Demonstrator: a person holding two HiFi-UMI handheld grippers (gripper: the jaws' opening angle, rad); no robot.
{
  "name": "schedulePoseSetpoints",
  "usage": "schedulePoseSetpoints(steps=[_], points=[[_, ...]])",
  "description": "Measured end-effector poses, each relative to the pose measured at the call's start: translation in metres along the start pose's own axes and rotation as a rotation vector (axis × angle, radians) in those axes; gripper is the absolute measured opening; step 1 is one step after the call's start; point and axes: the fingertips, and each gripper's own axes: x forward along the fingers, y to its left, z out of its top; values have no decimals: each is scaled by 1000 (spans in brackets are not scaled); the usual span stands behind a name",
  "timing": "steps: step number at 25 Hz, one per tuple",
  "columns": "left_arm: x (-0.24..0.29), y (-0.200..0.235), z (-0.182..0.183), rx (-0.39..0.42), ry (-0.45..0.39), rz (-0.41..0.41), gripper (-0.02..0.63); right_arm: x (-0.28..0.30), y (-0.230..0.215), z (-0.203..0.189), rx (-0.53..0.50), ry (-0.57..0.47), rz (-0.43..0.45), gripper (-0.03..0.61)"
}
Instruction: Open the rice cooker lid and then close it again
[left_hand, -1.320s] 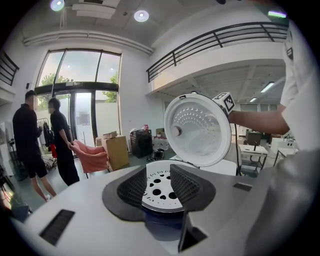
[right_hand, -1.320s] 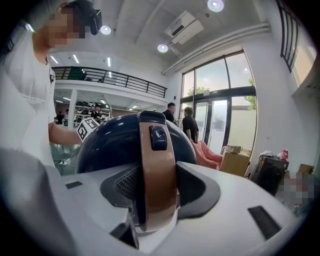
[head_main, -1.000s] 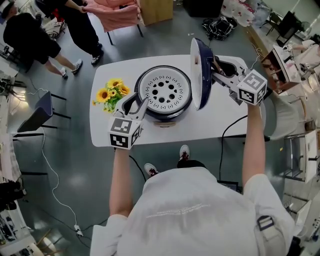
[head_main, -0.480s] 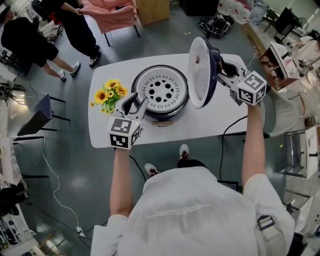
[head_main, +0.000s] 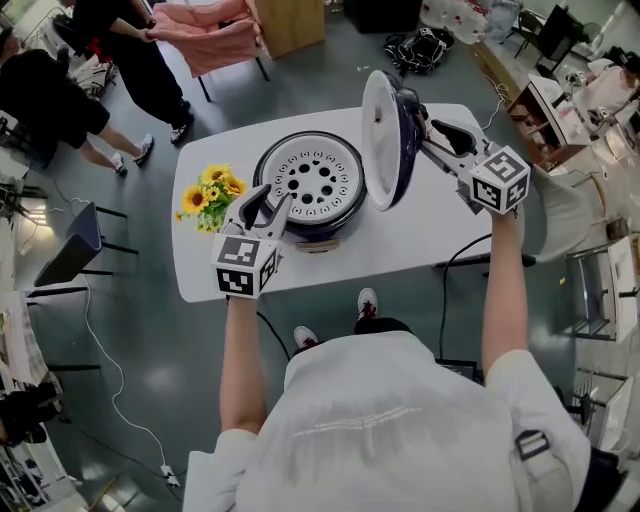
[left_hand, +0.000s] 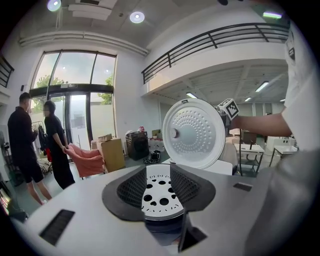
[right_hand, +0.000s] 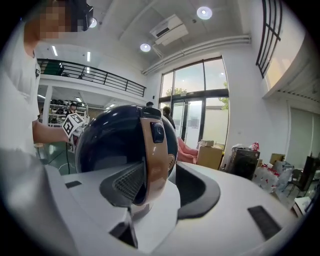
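While the right gripper holds its jaws narrow on the front edge of the lid, the copper band of that lid runs straight up from between the pads. The dark dome bulges toward this gripper and fills the space just beyond its tips.

The lid stands almost upright on its edge, its disc rising from the table. Its white dimpled inside faces away from the right jaws, toward the open rice cooker.

The left gripper has its jaws wide and empty. The cooker's white plate with holes lies just past their tips and shows through the gap, with the raised lid farther beyond it to the right.

Compared with a second ago, the lid has tipped toward the pot: then it showed edge-on from above, now its white inside shows. The left gripper has kept its place at the cooker's near rim.
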Motion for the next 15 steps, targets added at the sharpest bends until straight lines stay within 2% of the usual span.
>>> schedulePoseSetpoints(steps=[5,15], points=[[2,-8,10,24,-28,-39,161,-25,10,4,57,-45,-110,219],[4,-29,23,64,-69,-162,161,-81,55,-13,119,-26,-316,218]])
